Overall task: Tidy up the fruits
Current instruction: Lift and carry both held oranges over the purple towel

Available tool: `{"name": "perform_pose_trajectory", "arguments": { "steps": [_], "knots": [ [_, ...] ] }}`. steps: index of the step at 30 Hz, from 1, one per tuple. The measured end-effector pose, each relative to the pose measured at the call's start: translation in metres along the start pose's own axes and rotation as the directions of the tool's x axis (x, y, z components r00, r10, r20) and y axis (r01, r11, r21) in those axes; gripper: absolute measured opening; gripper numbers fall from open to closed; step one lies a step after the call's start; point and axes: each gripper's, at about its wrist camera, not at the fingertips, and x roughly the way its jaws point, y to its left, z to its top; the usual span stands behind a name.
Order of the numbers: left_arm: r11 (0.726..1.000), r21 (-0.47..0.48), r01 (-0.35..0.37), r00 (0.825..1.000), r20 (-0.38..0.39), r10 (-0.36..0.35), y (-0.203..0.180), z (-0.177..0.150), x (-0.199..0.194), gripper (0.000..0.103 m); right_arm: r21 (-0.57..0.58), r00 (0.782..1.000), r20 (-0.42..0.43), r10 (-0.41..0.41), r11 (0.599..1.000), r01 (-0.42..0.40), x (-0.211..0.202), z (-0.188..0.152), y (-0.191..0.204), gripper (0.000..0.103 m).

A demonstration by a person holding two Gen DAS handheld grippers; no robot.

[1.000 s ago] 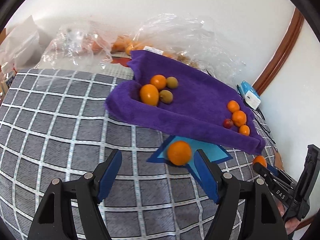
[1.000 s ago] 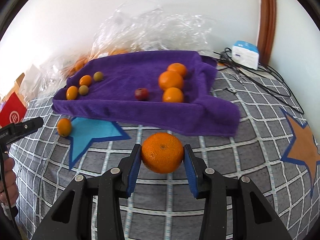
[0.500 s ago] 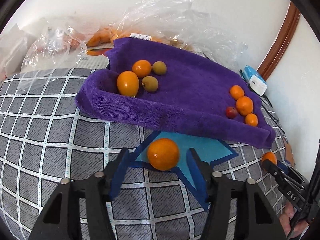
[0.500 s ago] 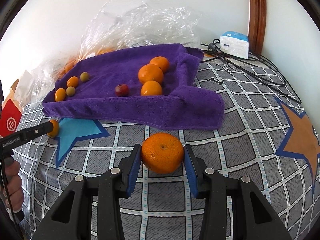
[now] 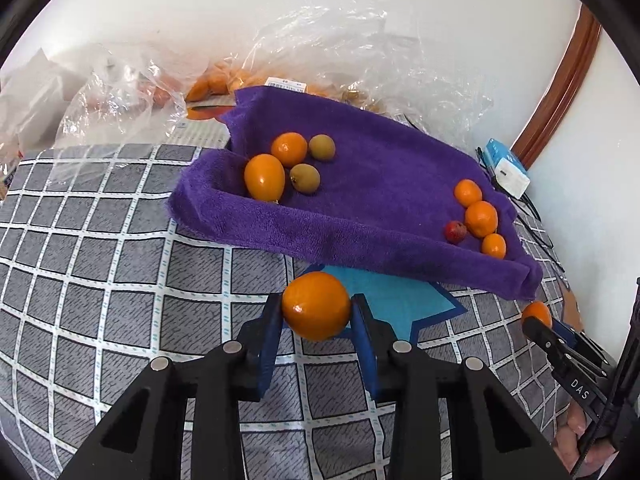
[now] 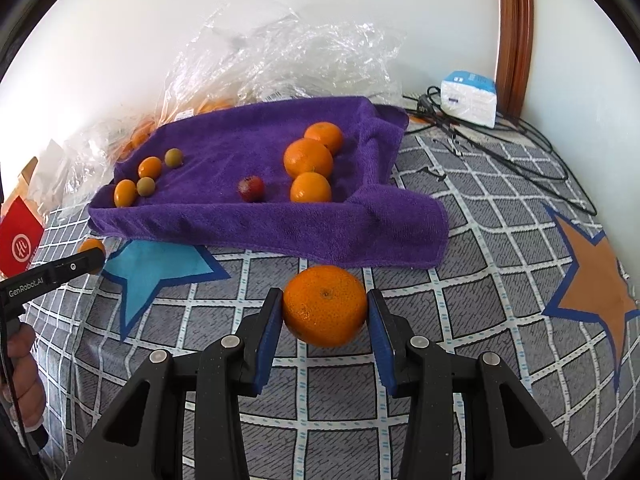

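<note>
My left gripper [image 5: 317, 312] is shut on a small smooth orange fruit [image 5: 316, 305], just in front of the purple towel [image 5: 372, 200]. My right gripper [image 6: 325, 310] is shut on a larger mandarin [image 6: 325, 305], near the towel's front edge [image 6: 280, 236]. On the towel, one group at the left has two small orange fruits [image 5: 265, 177] and two green-brown ones [image 5: 305, 177]. Another group at the right has three mandarins [image 6: 308, 158] and a small red fruit [image 6: 251, 188]. The right gripper and its mandarin also show in the left wrist view [image 5: 537, 314].
Clear plastic bags [image 6: 280, 56] holding more orange fruit lie behind the towel against the wall. A white and blue box [image 6: 469, 98] with black cables [image 6: 520, 148] sits at the back right. A red carton [image 6: 18, 240] stands at the left. The grey checked cloth [image 6: 500, 240] has star patches.
My left gripper moved forward around the small orange fruit by the blue star and closed on it. My right gripper kept hold of its mandarin and shifted slightly.
</note>
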Motion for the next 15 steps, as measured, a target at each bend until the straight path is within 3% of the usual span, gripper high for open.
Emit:
{"name": "perform_pose_trajectory", "arguments": {
  "steps": [15],
  "knots": [
    [0.999, -0.048, 0.007, 0.999, 0.052, -0.004, 0.01, -0.003, -0.05, 0.033, -0.007, 0.998, 0.056, -0.002, 1.0, 0.002, -0.041, 0.008, 0.016, 0.042]
  ]
}}
